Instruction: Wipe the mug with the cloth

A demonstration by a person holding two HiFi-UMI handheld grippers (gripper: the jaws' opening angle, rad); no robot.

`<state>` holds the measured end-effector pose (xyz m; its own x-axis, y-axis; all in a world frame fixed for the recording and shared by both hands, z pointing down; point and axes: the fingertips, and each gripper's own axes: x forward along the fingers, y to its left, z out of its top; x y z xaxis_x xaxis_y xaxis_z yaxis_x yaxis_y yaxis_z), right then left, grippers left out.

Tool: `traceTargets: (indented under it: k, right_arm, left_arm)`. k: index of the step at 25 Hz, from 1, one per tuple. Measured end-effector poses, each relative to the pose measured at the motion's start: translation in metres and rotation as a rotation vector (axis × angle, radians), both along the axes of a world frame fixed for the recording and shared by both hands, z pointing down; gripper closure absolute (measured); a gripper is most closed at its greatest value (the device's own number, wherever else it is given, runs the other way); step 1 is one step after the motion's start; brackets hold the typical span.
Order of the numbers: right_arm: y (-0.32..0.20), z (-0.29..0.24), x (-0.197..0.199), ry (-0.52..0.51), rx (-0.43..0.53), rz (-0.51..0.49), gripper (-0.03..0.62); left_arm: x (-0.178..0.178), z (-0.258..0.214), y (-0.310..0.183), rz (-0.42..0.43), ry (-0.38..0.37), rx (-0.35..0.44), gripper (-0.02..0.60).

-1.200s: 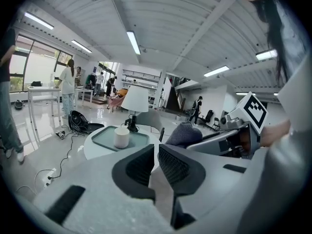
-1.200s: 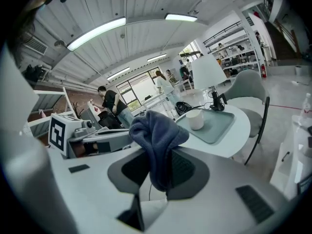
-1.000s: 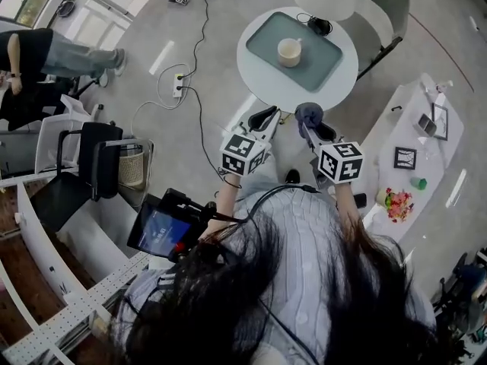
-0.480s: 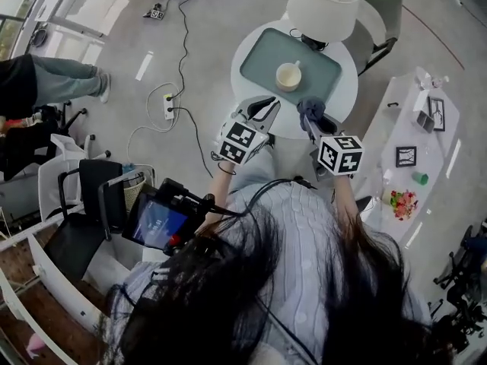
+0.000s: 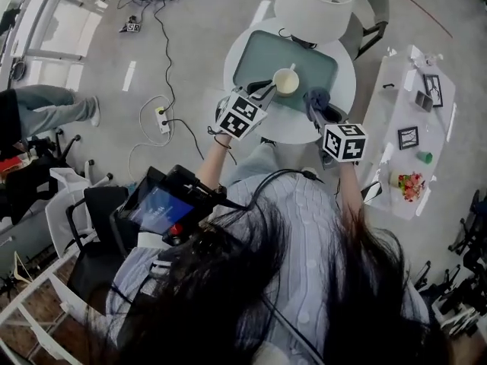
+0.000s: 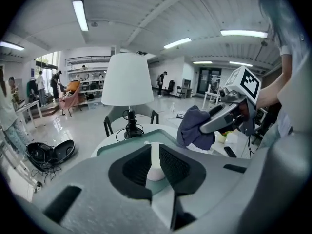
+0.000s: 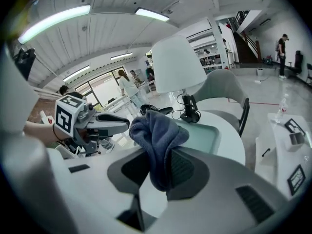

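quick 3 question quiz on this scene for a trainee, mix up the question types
1. True or false: the mug stands on the tray.
2. The right claw grips: A) the mug B) a blue cloth C) nothing.
3. Fill in: the left claw is empty, its jaws slightly ____.

Key: 1 true; 2 B; 3 apart.
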<state>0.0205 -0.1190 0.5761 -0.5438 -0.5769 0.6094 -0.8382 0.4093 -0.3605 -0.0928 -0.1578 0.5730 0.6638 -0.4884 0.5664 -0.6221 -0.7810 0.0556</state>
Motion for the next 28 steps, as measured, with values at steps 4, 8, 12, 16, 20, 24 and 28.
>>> traceTargets:
  k: [4, 8, 12, 16, 20, 24, 28]
  right_arm:
    - [-0.016, 0.012, 0.007, 0.021, -0.024, 0.03, 0.5]
    - [-0.022, 0.022, 0.009, 0.023, -0.055, 0.036, 0.5]
    - [-0.032, 0.034, 0.006, 0.054, -0.084, -0.034, 0.5]
    - [-0.049, 0.048, 0.005, 0.086, -0.114, -0.129, 0.5]
    - [-0.066, 0.06, -0.001, 0.118, -0.133, -0.235, 0.5]
    - [-0.081, 0.072, -0.01, 0.139, -0.157, -0.347, 0.5]
    - [-0.092, 0.084, -0.021, 0.154, -0.182, -0.464, 0.5]
  left_arm:
    - [0.005, 0.026, -0.03, 0.106, -0.071, -0.04, 0.541]
    - [0.01, 0.046, -0.046, 0.203, -0.144, -0.077, 0.537]
    - [0.019, 0.065, -0.046, 0.334, -0.212, -0.158, 0.461]
    - [0.026, 0.076, -0.052, 0.384, -0.265, -0.188, 0.457]
    - [0.033, 0.081, -0.055, 0.388, -0.271, -0.215, 0.457]
    - [0.043, 0.089, -0.051, 0.436, -0.303, -0.237, 0.457]
    - [0.047, 0.096, -0.055, 0.445, -0.339, -0.243, 0.46]
